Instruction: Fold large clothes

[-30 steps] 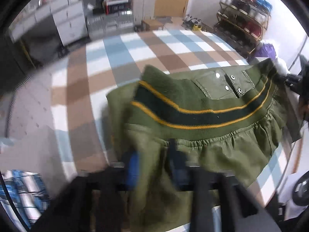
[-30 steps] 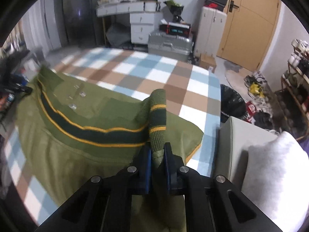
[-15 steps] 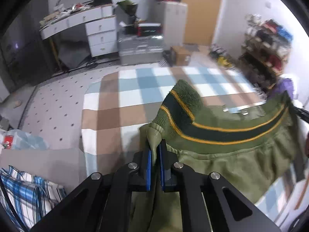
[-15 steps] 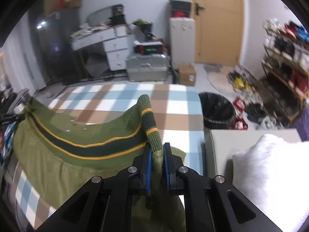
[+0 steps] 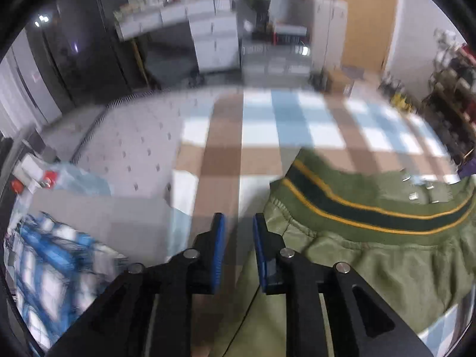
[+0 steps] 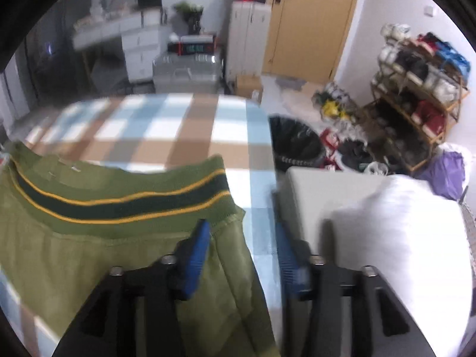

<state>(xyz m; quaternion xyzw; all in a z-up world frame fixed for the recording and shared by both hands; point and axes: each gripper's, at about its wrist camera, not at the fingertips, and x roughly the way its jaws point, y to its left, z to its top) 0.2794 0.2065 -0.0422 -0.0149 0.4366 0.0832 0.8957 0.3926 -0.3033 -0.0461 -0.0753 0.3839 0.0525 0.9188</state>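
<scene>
The olive green jacket (image 5: 372,255) lies spread on the checked bedcover (image 5: 261,131), its ribbed hem (image 5: 377,208) with a dark band between two yellow stripes running across the cloth. In the right wrist view the same jacket (image 6: 89,253) fills the lower left, the hem (image 6: 125,205) stretching from the left edge toward the middle.

The left gripper (image 5: 238,232) points steeply down at the bed. Its jaws have just been opening and stand a little apart, with bare bedcover showing in the gap; the jacket's edge lies just beside the right-hand blue pad (image 5: 260,250), and no cloth is pinched. The right gripper (image 6: 241,247) also tilts downward, and its jaws have just been opening to a wider spread. The jacket's corner sits between them, closer to the left-hand pad (image 6: 196,255), but the pads do not press on it.

Both views are smeared by motion, so the snaps near the hem (image 5: 422,190) read only as pale specks. The jacket's lower part is hidden beneath the gripper bodies in each view, and its far side is cut off at the frame edge. A blue and white checked cloth (image 5: 53,261) at the lower left is blurred. Right of the bed, a white pillow (image 6: 401,238) rests on a grey surface, with a black bin (image 6: 297,142) and a shoe rack (image 6: 416,95) beyond.
</scene>
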